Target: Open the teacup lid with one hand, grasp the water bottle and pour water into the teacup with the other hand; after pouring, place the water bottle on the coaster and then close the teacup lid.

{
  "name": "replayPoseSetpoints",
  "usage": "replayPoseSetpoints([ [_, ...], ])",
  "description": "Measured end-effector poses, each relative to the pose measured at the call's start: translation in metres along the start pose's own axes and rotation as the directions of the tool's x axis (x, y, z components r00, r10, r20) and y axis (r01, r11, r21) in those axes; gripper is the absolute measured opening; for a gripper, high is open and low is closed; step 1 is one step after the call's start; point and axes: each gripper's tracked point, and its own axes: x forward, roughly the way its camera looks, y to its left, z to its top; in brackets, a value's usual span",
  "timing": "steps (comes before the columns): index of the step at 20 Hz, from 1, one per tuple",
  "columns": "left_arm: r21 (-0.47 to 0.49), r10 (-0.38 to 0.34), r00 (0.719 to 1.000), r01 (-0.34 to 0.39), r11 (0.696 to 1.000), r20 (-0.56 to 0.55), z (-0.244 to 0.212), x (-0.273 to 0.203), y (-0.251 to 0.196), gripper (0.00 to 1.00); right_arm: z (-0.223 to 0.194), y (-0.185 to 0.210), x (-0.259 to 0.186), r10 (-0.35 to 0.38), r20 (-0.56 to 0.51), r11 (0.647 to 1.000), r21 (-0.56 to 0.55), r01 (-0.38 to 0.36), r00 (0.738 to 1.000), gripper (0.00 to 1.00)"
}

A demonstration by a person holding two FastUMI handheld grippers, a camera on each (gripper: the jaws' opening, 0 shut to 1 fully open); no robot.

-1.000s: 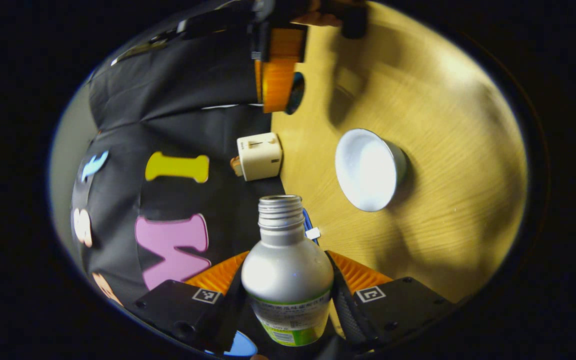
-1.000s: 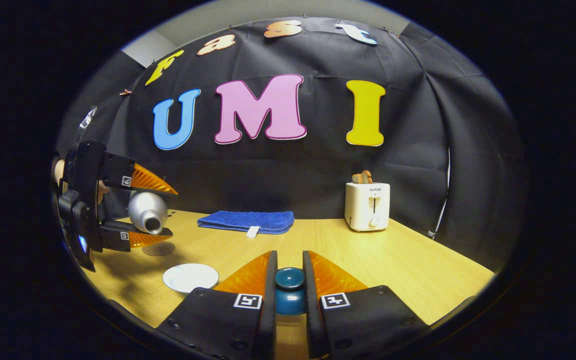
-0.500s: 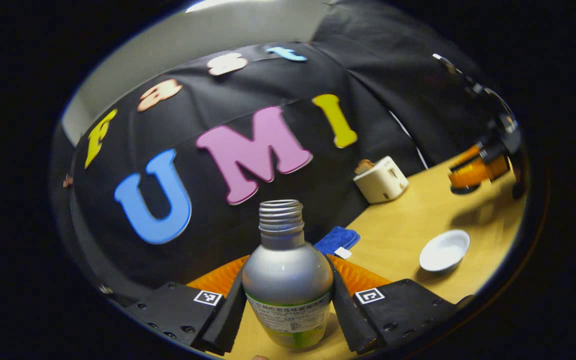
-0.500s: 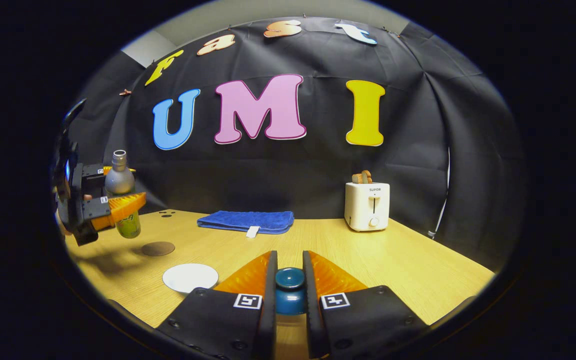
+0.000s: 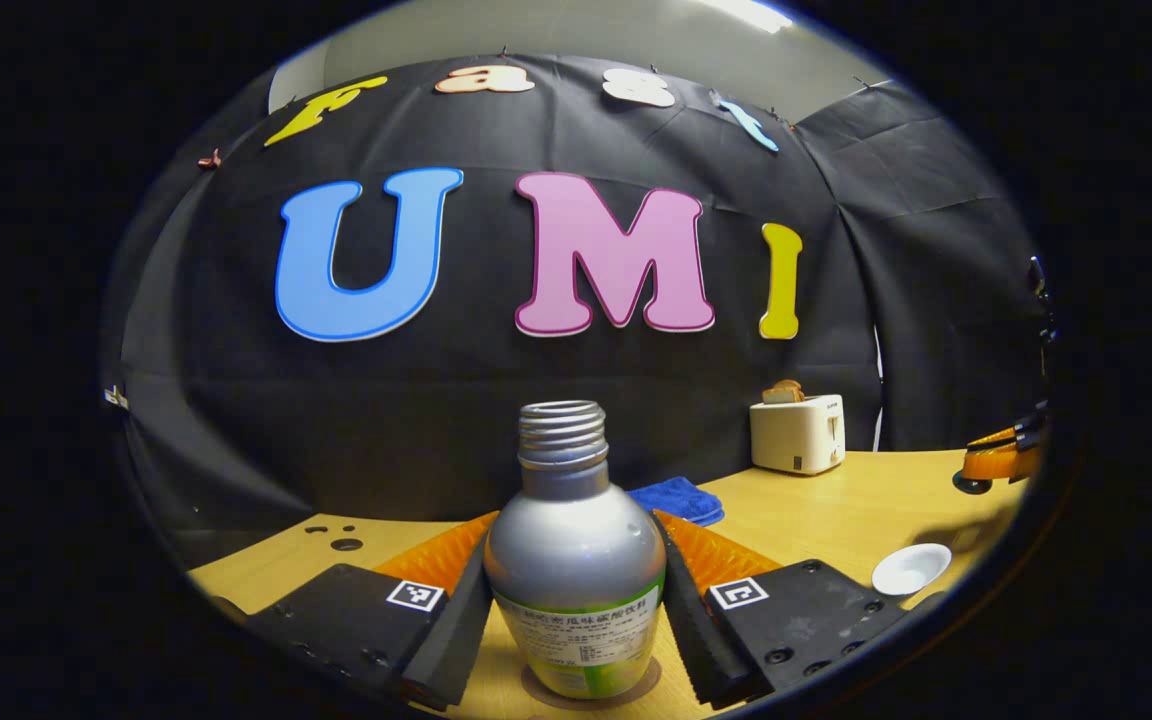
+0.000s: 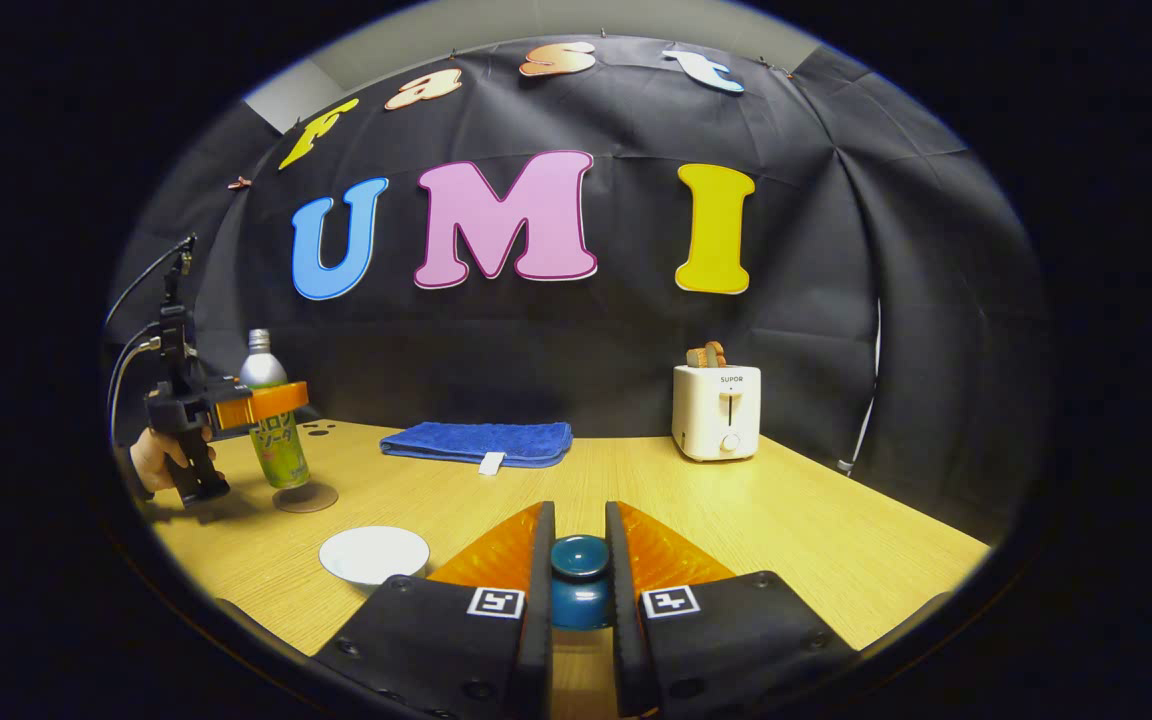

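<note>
A silver water bottle point(image 5: 574, 560) with a green label and no cap stands upright, and my left gripper point(image 5: 574, 535) is shut on its body. Its base sits on the round brown coaster point(image 5: 591, 697). In the right gripper view the same bottle point(image 6: 274, 425) stands on the coaster point(image 6: 304, 497) at the far left, with the left gripper point(image 6: 261, 403) around it and a hand point(image 6: 161, 455) behind. My right gripper point(image 6: 579, 515) is shut on the dark blue teacup lid point(image 6: 579, 575), held above the table. The white teacup point(image 6: 374, 553) stands uncovered, left of the lid.
A folded blue towel point(image 6: 476, 441) lies along the back of the wooden table point(image 6: 816, 540). A white toaster point(image 6: 718, 410) with bread in it stands at the back right. From the left gripper view the teacup point(image 5: 911, 568) sits to the right, with the right gripper point(image 5: 1001, 465) beyond it.
The left gripper has swung the bottle from lying tipped over the teacup back to upright and lowered it onto the coaster. The right gripper with the lid has barely moved.
</note>
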Motion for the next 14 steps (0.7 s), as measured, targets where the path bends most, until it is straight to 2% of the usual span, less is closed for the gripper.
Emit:
replayPoseSetpoints([
  [4, 0.007, -0.024, 0.999, 0.024, 1.000, -0.032, 0.004, -0.004, 0.001, 0.82, -0.001, 0.000, 0.000, -0.001, 0.000, 1.000, 0.001, 0.001, 1.000, 0.28],
  [11, -0.001, -0.007, 0.998, 0.007, 1.000, -0.069, 0.000, -0.003, 0.000, 0.84, -0.001, 0.003, -0.001, 0.014, -0.002, 1.000, 0.001, -0.014, 1.000, 0.28],
  [14, 0.024, -0.004, 0.996, 0.006, 1.000, -0.094, -0.009, -0.002, -0.001, 0.84, -0.001, 0.003, 0.000, 0.015, -0.001, 1.000, 0.001, -0.015, 1.000, 0.28],
])
